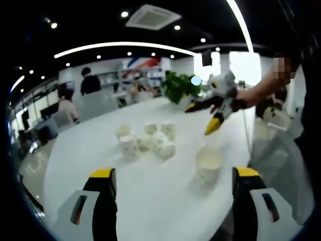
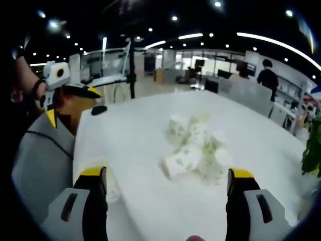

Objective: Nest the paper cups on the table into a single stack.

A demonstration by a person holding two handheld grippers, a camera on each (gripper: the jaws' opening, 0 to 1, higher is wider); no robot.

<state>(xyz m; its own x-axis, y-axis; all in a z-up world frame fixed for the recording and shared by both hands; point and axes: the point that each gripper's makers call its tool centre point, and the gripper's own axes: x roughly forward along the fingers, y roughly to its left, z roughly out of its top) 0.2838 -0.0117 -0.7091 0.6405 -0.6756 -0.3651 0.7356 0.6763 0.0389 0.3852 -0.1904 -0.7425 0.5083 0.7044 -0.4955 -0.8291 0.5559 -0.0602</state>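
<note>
While cups (image 1: 145, 140) cluster ahead, one cup (image 1: 208, 164) stands nearer left gripper (image 1: 173, 187).

Paper cups (image 1: 145, 141) on white table (image 1: 165, 211)

- Cluster of white paper cups (image 1: 145, 141) with faint green print, mid-table, some upright, some tipped over, touching.
- One upright cup (image 1: 208, 164) apart, at their 4 o'clock in my left gripper view.

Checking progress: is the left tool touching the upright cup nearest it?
Apart. In the left gripper view, bare table separates the left tool from the upright cup.
</note>
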